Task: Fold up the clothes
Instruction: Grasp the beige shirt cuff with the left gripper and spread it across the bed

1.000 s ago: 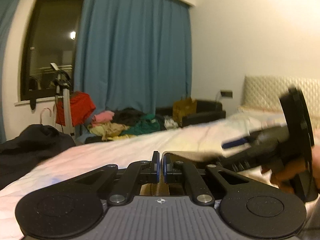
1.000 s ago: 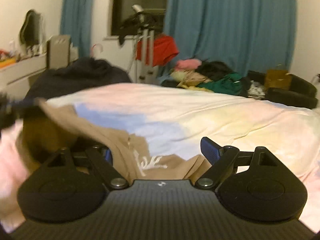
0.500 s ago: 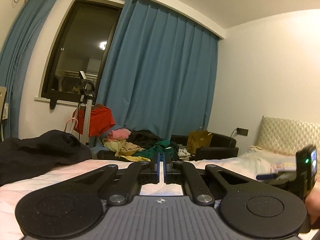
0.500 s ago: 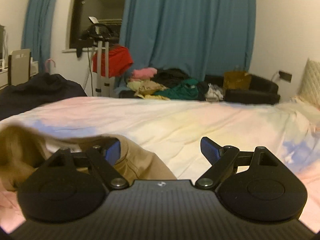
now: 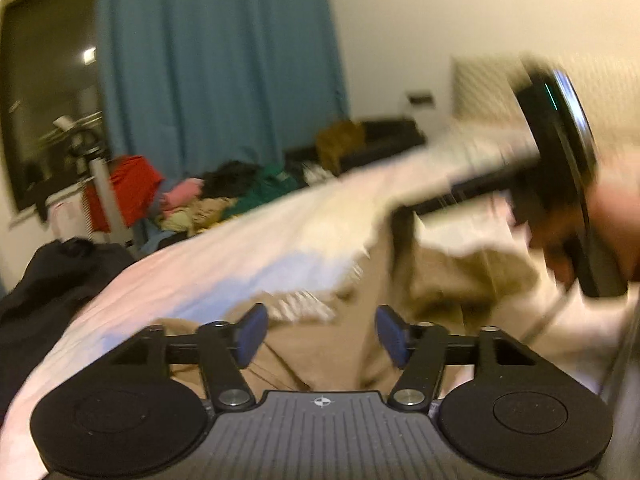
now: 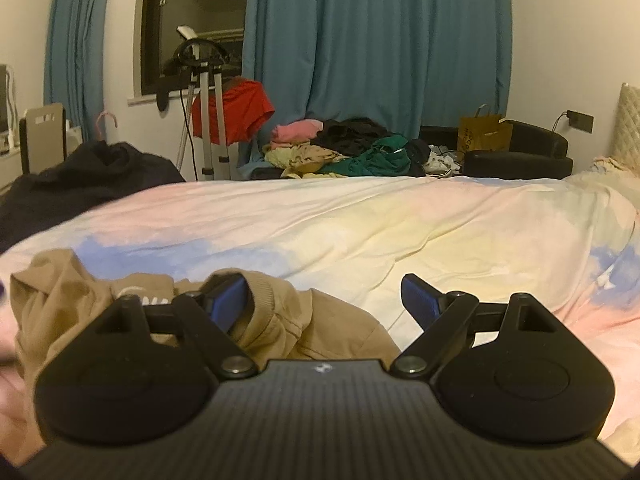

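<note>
Garment: a tan shirt [image 6: 280, 320] lay bunched on the bed [image 6: 400, 220], just ahead of both sets of jaws.
Left gripper [image 5: 318, 334]: jaws stood wide apart with nothing between them; tan cloth lay just beyond and below the gap.
Right gripper [image 6: 324, 300]: jaws stood wide and held nothing; the ribbed collar curled around the tip of the left-hand finger, the other finger over bare sheet.
Handling: the shirt looked soft, light and limp, likely to sag and crumple when lifted. The ribbed collar or a stitched seam probably offers the firmest pinch.
Writing: white letters showed on the cloth beyond the left-hand finger, too blurred to read. A paper bag [image 6: 484, 132] far beyond the jaws carried print too small to read.
</note>
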`<state>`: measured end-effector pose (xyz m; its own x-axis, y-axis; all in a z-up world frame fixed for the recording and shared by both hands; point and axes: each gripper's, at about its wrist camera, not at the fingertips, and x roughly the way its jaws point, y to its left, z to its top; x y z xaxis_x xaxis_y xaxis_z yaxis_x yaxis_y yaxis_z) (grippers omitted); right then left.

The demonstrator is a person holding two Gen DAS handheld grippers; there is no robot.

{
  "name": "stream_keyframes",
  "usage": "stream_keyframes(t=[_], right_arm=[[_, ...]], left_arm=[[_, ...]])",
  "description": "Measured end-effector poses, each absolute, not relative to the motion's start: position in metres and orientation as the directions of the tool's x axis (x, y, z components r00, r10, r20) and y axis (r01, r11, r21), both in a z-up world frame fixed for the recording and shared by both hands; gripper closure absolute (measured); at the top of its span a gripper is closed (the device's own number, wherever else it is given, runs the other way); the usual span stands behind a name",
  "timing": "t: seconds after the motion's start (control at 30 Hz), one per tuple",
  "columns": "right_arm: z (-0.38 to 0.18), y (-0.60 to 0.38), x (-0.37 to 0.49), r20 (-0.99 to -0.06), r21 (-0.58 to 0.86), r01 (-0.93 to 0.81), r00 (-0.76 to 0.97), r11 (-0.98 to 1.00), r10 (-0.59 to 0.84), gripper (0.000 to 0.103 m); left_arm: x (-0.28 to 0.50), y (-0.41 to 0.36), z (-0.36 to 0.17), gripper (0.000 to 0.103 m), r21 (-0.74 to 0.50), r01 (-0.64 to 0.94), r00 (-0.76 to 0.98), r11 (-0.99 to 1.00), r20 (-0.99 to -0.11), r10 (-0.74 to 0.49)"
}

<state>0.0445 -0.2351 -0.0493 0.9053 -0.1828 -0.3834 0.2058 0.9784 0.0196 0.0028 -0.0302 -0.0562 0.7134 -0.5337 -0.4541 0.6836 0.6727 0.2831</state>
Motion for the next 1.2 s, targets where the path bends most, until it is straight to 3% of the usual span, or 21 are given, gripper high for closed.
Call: stream_keyframes(t=[0.23,0.5,0.77,0.87,0.97,1.03,1.2], right_arm=[[-0.054,-0.248,0.042,-0.372,0.096,0.267,0.903,0.959,-0.215,0.018],[-0.074,-0.256,0.052,-0.465,0.117,0.290,0.861,0.950,-0.206,0.018],[-0.113,-0.228,0.077,-0.647,0.012,0.166,0.753,0.986,-0.119,0.018],[-0.095,-0.230,0.065,-0.561,0.077,0.181,0.821,0.980,-0.107,0.018],[-0.071,-0.230,0.046,-0.416,0.175,0.111,0.909,0.978,-0.029,0.018],[-0.066,-0.220,0.041,-0.373,0.173,0.022,0.927,0.985,0.045,0.018],[-0.088,-0.181,0.053,-0.429,0.065,-0.150,0.888,0.987,0.164,0.018]], left_arm=[[0.008,-0.063,-0.113,0.030,0.568,0.479,0.863,0.669,-0.445,-0.239],[0.022,-0.024,-0.068,0.029,0.424,0.173,0.972,0.889,-0.218,-0.085],[0.025,0.003,-0.042,0.028,0.293,0.063,0.983,0.954,-0.182,-0.009],[0.023,0.002,-0.040,0.028,0.297,0.066,0.984,0.952,-0.176,-0.014],[0.020,0.000,-0.037,0.028,0.301,0.070,0.985,0.951,-0.170,-0.019],[0.019,-0.001,-0.035,0.028,0.304,0.073,0.986,0.950,-0.166,-0.022],[0.016,-0.002,-0.032,0.028,0.308,0.071,0.989,0.949,-0.146,-0.027]])
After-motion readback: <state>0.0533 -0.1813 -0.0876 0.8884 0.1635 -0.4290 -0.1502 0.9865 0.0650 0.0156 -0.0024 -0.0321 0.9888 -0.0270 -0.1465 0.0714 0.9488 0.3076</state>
